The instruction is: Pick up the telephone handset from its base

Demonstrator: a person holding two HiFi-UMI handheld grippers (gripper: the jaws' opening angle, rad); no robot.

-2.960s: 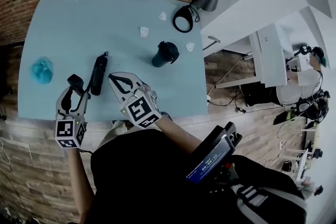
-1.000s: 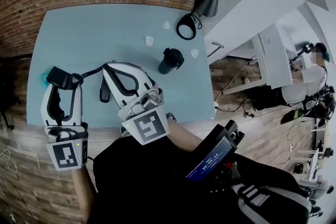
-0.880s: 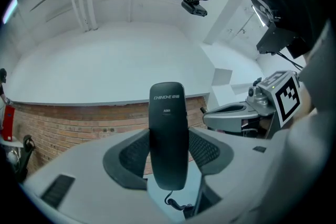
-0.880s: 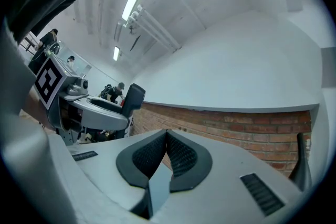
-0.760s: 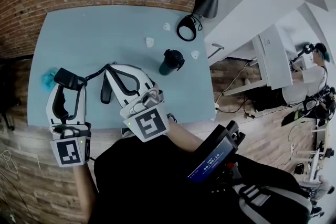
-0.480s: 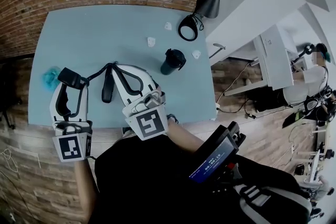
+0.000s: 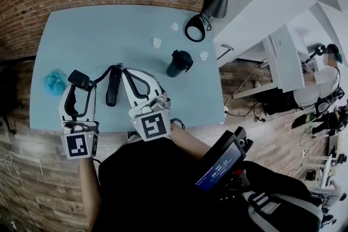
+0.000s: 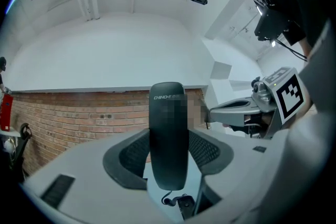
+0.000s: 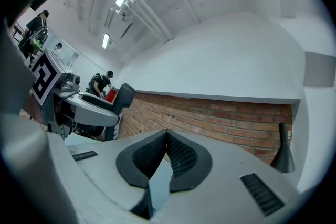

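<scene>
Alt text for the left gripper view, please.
A black oblong telephone piece stands upright, gripped between the left gripper's padded jaws, with a thin cord curling from its lower end. Behind it runs a brick wall; the right gripper shows at the right.

I can read one brand name: "CHINO-E", in pale capital letters, printed across the top end of the black handset [image 8: 168, 155] seen in my left gripper view. Whatever follows that word on the handset cannot be read. The left marker cube [image 7: 79, 145] and the right marker cube [image 7: 153, 125] each bear a black-and-white square code, a blocky pattern and not letters. A small blue screen [image 7: 216, 169] on a device at the wearer's chest shows a line of pale characters, too small for me to read.
</scene>
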